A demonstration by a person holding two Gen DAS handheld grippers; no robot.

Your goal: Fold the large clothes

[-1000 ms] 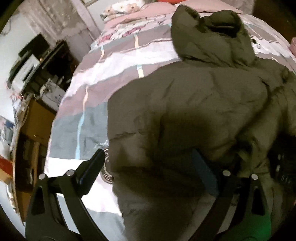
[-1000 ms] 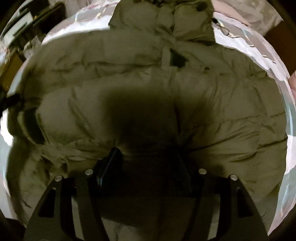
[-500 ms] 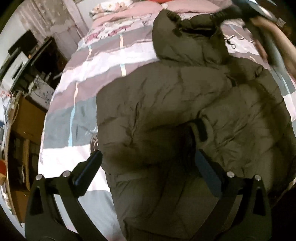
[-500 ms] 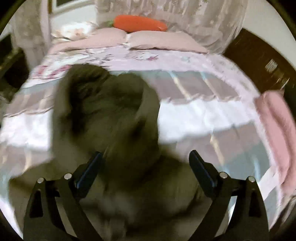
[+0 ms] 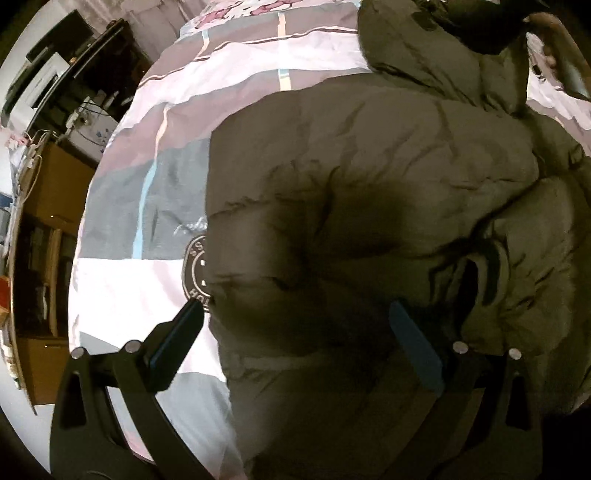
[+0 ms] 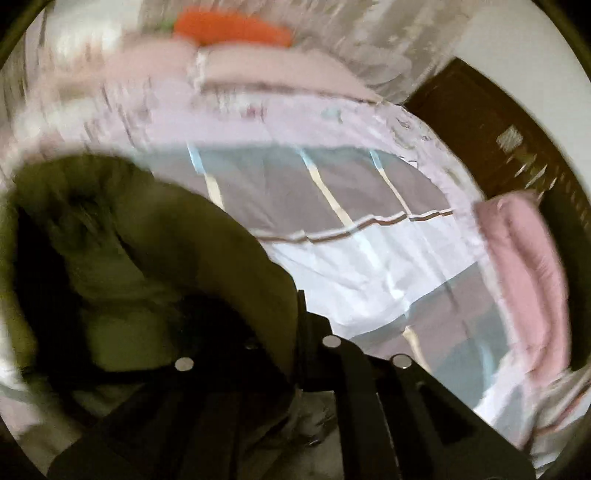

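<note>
An olive puffer jacket [image 5: 369, 166] lies spread over the striped bedspread [image 5: 155, 122]. Its hood [image 5: 424, 48] points toward the head of the bed. My left gripper [image 5: 295, 306] hangs open just above the jacket's lower left part, one finger over the bedspread, the other over the padding, nothing pinched. In the blurred right wrist view my right gripper [image 6: 299, 310] has its jaws together on the rim of the hood [image 6: 155, 229], whose fabric bulges over the left finger. From the left wrist view that gripper [image 5: 569, 70] and a hand show at the hood.
A wooden desk with shelves and cables [image 5: 48, 206] runs along the bed's left side. A folded pink blanket [image 6: 524, 280] lies at the bed's right edge by dark wooden furniture [image 6: 491, 122]. Pink pillows [image 6: 280, 70] and an orange cushion [image 6: 229, 27] sit at the head.
My right gripper swung from over the jacket's body up to the hood, and its jaws went from wide apart to closed on the hood's rim. The left gripper stayed open over the jacket's left edge.
</note>
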